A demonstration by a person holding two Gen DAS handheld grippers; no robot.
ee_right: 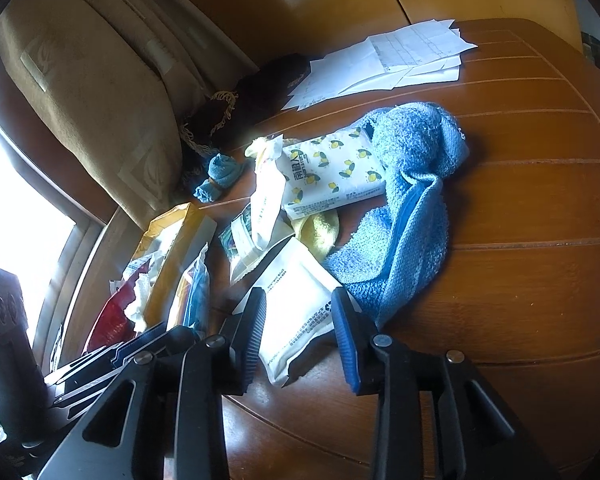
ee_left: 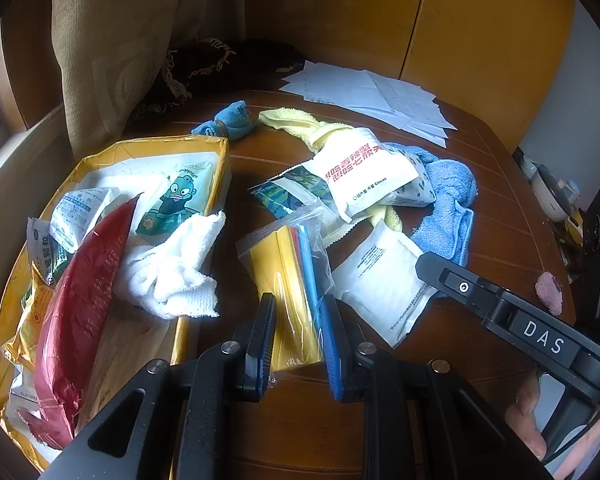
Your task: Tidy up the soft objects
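Left gripper (ee_left: pixel 296 332): jaws stand part open astride the clear zip bag (ee_left: pixel 290 280) of yellow, red and blue sheets; whether the pads press on it cannot be told. Right gripper (ee_right: pixel 298 330): jaws apart, a white flat packet (ee_right: pixel 296 312) lying on the table (ee_right: pixel 520 280) between them, pads clear of it. At twelve o'clock of that packet sits a lemon-print tissue pack (ee_right: pixel 332 176); at one to two o'clock, a blue towel (ee_right: pixel 404 220), touching the packet's edge. In the left wrist view, a yellow box (ee_left: pixel 216 184) at ten o'clock holds a white cloth (ee_left: pixel 172 268), a red pouch (ee_left: pixel 80 308) and a cartoon-print pouch (ee_left: pixel 176 200). A small rolled blue cloth (ee_left: pixel 226 120) lies at twelve o'clock, apart.
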